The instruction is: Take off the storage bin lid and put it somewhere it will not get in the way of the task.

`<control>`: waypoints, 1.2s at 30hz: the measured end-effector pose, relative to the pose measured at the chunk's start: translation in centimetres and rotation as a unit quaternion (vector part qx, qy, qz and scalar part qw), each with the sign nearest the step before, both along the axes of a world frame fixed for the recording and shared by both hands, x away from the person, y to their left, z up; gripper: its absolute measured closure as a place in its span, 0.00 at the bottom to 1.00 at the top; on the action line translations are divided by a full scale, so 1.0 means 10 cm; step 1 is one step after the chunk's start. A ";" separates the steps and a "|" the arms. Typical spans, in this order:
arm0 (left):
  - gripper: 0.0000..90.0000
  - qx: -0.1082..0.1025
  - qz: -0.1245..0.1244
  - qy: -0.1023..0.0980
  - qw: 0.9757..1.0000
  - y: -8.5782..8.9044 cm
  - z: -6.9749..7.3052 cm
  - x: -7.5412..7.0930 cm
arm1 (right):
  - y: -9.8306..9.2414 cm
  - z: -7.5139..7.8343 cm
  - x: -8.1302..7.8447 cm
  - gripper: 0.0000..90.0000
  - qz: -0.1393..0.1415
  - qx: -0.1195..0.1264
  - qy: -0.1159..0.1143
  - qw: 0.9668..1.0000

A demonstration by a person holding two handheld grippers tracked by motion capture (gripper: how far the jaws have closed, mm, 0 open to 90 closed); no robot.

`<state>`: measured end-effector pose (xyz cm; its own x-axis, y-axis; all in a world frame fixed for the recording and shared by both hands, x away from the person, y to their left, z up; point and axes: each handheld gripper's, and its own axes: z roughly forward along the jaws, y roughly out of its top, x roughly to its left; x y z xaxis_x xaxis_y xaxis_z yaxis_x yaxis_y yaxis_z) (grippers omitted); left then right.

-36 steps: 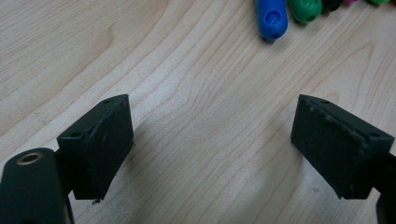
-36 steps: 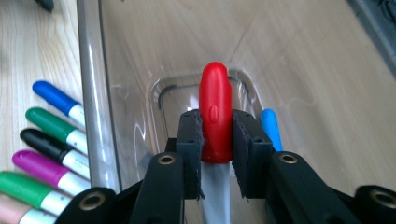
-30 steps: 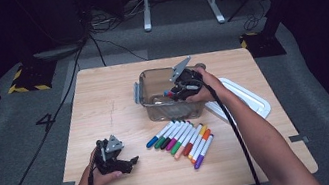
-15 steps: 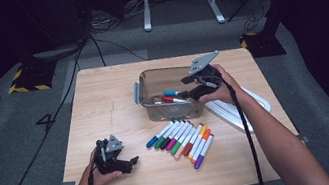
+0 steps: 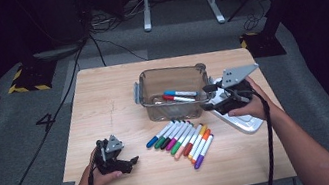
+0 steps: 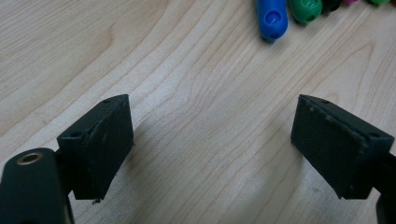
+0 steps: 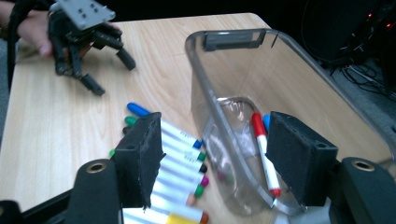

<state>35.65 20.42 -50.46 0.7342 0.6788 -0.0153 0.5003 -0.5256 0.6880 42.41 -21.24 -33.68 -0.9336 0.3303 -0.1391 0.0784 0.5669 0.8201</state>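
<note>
The right tongs (image 5: 210, 96) are held just beside the clear bin (image 5: 173, 93), their jaws having just been opening, wide and empty; a red marker (image 7: 265, 151) and a blue marker (image 5: 180, 93) lie inside the bin, evidently sorted there. The remaining markers (image 5: 180, 139) lie in a row on the counter (image 5: 104, 107), within easy reach. The left tongs (image 5: 131, 162) rest on the counter, parked; in their own view the jaws stand apart, empty.

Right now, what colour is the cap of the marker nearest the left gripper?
Blue: the blue-capped marker at the row's end, clearest in the left gripper view.
</note>
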 end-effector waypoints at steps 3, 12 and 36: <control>0.15 0.000 0.002 0.000 1.000 0.00 0.00 0.00 | -0.11 -0.06 -0.17 0.41 0.008 0.003 -0.004 1.000; 0.15 0.000 0.002 0.000 1.000 0.00 0.00 0.00 | -0.25 -0.57 -0.66 0.42 0.056 -0.011 0.022 0.998; 0.15 0.000 0.002 0.000 1.000 0.00 0.00 0.00 | 0.24 -1.47 -0.78 0.42 0.122 -0.066 0.079 0.987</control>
